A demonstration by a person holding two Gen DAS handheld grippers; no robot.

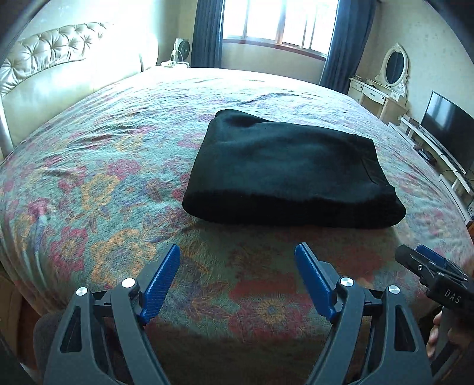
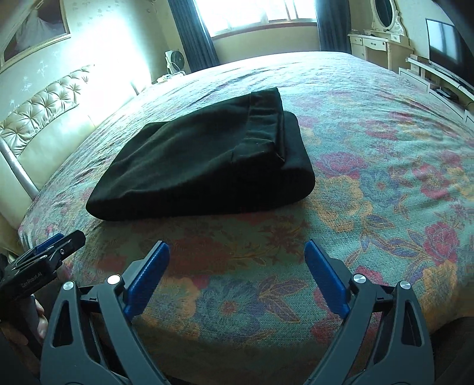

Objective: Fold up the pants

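Observation:
The black pants [image 1: 287, 174] lie folded into a compact thick rectangle on the floral bedspread [image 1: 118, 165]. They also show in the right wrist view [image 2: 201, 165], with the waistband layer on top at the far right. My left gripper [image 1: 237, 254] is open and empty, held above the bed's near edge, short of the pants. My right gripper [image 2: 237, 251] is open and empty, also near the front edge, short of the pants. The right gripper shows at the right edge of the left wrist view [image 1: 426, 263]; the left gripper shows at the left edge of the right wrist view [image 2: 56, 245].
A tufted cream headboard [image 1: 44, 59] stands on the left. A window with dark curtains [image 1: 278, 26] is at the back. A small fan [image 1: 181, 49] sits by the bed. A dressing table with an oval mirror [image 1: 391, 74] and a TV [image 1: 447, 127] stand on the right.

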